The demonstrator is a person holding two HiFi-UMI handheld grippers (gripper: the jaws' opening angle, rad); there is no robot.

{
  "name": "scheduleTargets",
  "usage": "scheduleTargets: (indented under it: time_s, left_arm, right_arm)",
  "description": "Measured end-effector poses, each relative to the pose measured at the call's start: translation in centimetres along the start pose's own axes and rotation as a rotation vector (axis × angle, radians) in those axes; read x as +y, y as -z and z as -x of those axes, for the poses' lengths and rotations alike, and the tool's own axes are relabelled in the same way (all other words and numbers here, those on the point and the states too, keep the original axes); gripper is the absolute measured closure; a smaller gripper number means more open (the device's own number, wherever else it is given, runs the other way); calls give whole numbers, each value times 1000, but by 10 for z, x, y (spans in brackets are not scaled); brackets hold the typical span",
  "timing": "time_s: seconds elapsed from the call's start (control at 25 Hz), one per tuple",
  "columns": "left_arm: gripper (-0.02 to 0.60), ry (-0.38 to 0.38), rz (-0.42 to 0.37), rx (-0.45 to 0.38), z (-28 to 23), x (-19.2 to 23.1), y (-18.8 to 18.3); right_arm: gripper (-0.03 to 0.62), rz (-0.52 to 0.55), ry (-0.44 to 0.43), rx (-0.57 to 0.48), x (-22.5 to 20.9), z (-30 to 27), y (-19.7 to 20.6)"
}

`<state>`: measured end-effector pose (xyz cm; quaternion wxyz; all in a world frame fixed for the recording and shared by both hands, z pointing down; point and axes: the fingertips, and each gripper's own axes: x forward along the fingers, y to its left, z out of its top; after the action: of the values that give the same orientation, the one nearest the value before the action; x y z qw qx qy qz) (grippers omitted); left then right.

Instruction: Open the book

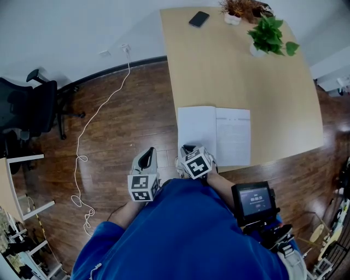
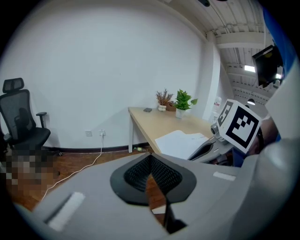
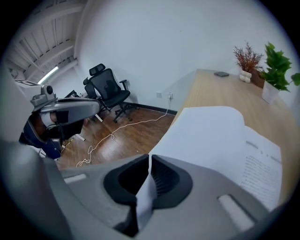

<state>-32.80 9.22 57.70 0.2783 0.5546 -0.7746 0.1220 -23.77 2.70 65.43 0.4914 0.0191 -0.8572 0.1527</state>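
The book [image 1: 214,134] lies open on the near left corner of the wooden table [image 1: 273,104], white pages up. My right gripper [image 1: 189,149] is at its near left edge, shut on the left-hand leaf. In the right gripper view that leaf [image 3: 211,136] rises from between the jaws of the right gripper [image 3: 149,180] and curves over the printed right page. My left gripper [image 1: 146,158] hangs off the table's left side, over the floor. In the left gripper view its jaws stand together at the left gripper [image 2: 150,176], holding nothing, with the book [image 2: 180,140] ahead to the right.
At the table's far end lie a black phone [image 1: 199,19], a green potted plant [image 1: 268,35] and a pot of dried flowers [image 1: 235,11]. A black office chair [image 1: 33,106] and a white cable [image 1: 87,158] are on the wooden floor to the left. A small screen [image 1: 254,199] sits at the person's right.
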Motion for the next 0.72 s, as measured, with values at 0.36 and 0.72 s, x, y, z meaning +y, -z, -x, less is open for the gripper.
scheduleTargets:
  time_s: [0.36,0.72]
  left_arm:
    - [575,-4,-22,4,0,0,-4]
    - [575,-10,-36,11,2,1,1]
  right_arm:
    - [574,0,8,24,-6,-9,10]
    - [574,-10,-1,44,-7,-20,18]
